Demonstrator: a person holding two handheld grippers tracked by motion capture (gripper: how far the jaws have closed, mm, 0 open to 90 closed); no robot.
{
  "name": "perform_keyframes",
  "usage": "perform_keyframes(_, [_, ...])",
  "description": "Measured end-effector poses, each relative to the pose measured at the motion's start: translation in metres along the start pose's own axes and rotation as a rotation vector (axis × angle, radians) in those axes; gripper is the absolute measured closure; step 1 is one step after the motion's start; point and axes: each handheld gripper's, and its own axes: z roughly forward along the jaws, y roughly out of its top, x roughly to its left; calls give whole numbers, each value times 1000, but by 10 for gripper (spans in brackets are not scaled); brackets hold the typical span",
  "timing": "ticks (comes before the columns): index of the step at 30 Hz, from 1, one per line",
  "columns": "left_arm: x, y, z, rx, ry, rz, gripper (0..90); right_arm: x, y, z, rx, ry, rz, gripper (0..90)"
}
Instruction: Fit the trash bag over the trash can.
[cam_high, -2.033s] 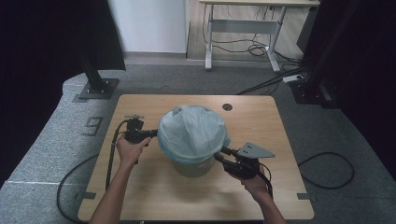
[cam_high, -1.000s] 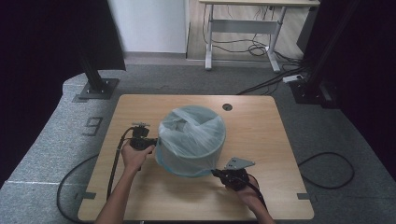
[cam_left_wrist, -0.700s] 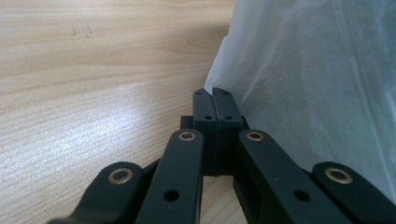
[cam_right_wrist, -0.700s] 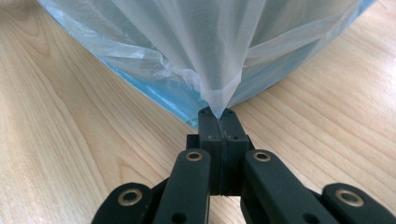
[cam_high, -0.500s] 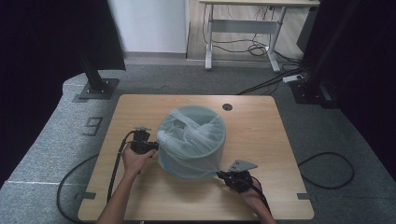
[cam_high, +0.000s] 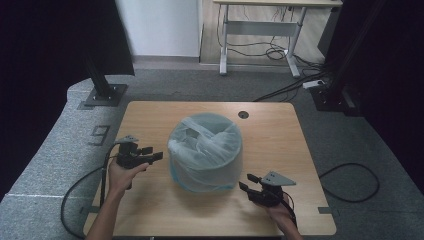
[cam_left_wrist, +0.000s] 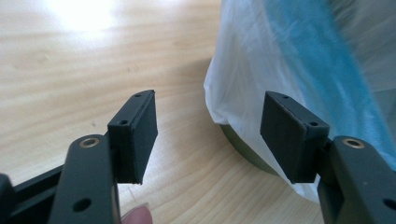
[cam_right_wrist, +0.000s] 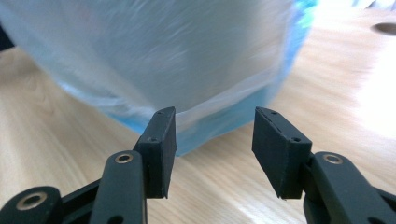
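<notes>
Bin: small bin sits mid-table, a bit toward my side of the wooden table. Almost all of it is under the bag, so I can't make out much of it. The left gripper view catches just a dark green sliver of its base peeking out under the plastic.

Bag: pale blue-white plastic bag pulled over the rim and hanging down the sides to near the tabletop. It's blurry in both gripper views, so the folds are hard to read. In the right gripper view its lower edge looks bluer and hangs just above the wood.

Left gripper: my left gripper is just beside the bin's left side, jaws spread wide, nothing between them. Whether the right-hand pad is brushing the plastic, I honestly can't tell.

Right gripper: my right gripper is low at the bin's front right, jaws apart and empty, pointing at the bag's hem, near it but not on it.

Cut off: my forearms run out of the bottom of the high view.
</notes>
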Motion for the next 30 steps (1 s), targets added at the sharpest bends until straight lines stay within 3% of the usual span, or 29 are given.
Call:
perform_keyframes(5, [-4,2,-8,-18,-3,23,369,-9,-3,-17,-38,-43,22,498])
perform_keyframes(14, [-15,6,-19,-21,-22,56,381,-21,-13,-33,-49,-65,42,450])
perform_keyframes(17, [-19,11,-26,-43,-11,82,378,-27,-15,-35,-32,-82,48,390])
perform_keyframes(21, [-28,12,-35,-105,-15,117,385,-33,-13,-35,-30,-73,57,388])
perform_keyframes(25, [-37,17,-42,-101,-2,152,380,-36,-11,-34,-41,-64,68,369])
perform_keyframes(30, [-45,24,-51,-109,-8,155,379,-35,-12,-32,-20,-64,67,327])
